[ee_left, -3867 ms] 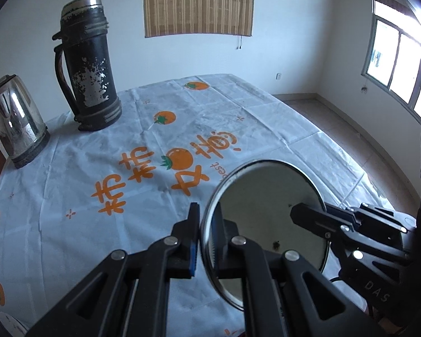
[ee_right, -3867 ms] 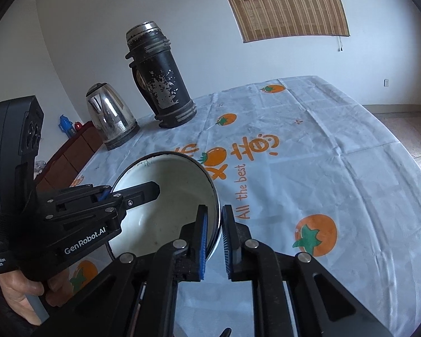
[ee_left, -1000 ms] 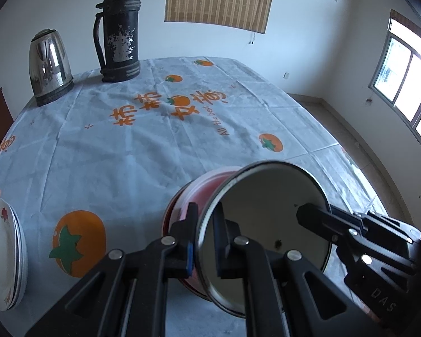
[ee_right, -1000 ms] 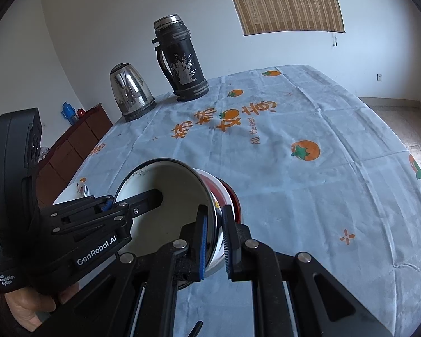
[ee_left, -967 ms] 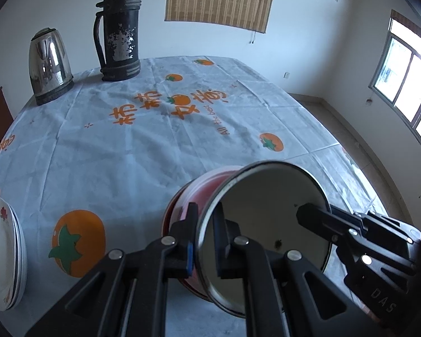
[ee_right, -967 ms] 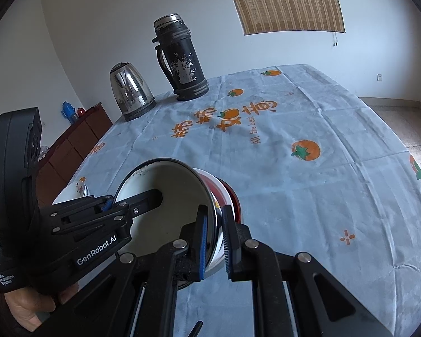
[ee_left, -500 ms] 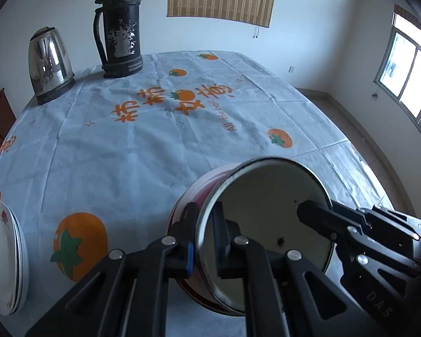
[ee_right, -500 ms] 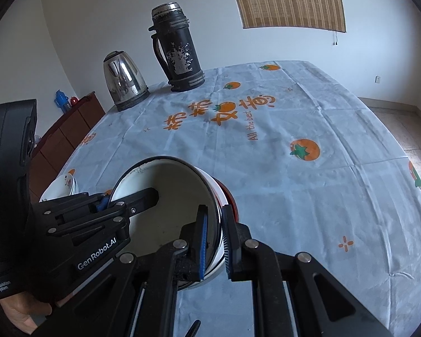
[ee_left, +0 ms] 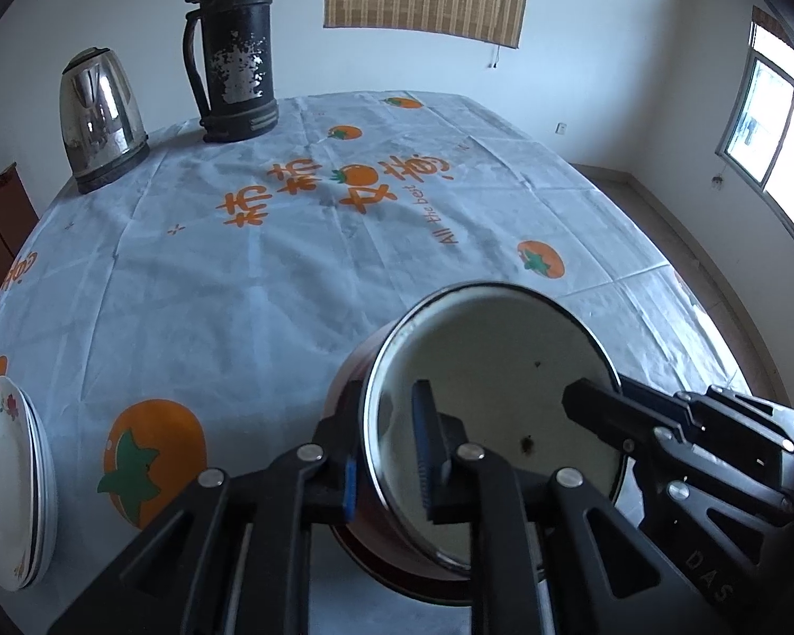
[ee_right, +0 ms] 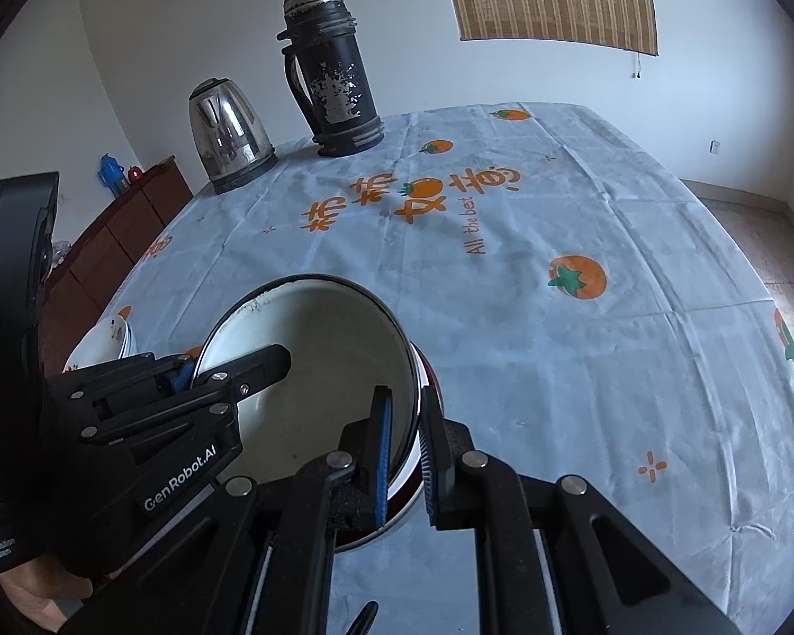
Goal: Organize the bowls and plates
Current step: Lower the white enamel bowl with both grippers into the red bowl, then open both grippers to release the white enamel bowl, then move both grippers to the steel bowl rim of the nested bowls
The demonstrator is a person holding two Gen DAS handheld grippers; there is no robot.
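White enamel bowl (ee_left: 495, 365) nested in a red bowl (ee_left: 352, 386) near the front edge of the table (ee_left: 227, 286), tilted toward the cameras. Left tongs (ee_left: 386, 455) straddle the white bowl's rim; their jaws have just been opening, and a gap shows between pads and rim. Right tongs (ee_right: 403, 442) are clamped narrowly on the opposite rim. A stack of white plates (ee_left: 5, 476) lies at the table's left edge. Kettle (ee_left: 100, 116) and black flask (ee_left: 235, 47) stand at the far side.
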